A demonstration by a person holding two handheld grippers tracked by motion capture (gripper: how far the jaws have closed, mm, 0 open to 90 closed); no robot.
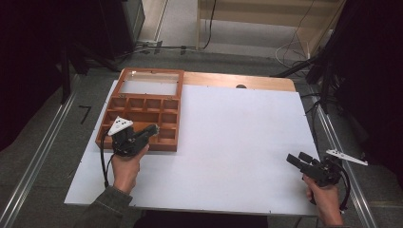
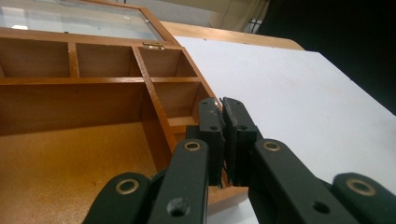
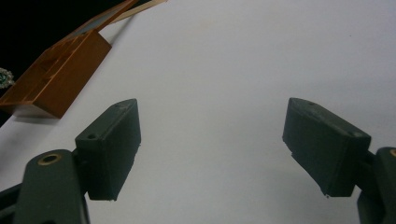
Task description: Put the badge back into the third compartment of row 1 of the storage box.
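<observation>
While its two black jaws are pressing together with nothing between them, the left gripper (image 2: 223, 140) is hovering over the near right part of the wooden box (image 1: 142, 118), held in the person's left hand (image 1: 126, 166). The right gripper (image 3: 210, 149) is standing with its jaws spread wide and empty above the bare white board (image 1: 237, 142), near that board's near right corner, held in the right hand (image 1: 328, 202).

The box is sitting at the far left corner of the board, its long axis running from near edge to far edge. Its tray is lying open, divided by thin wooden walls into a row of small compartments at the far side, a few more down the right, and one large compartment with a speckled golden floor. The glass-paned lid (image 1: 151, 80) is lying back flat beyond the tray, joined by a brass hinge (image 2: 153, 45)
</observation>
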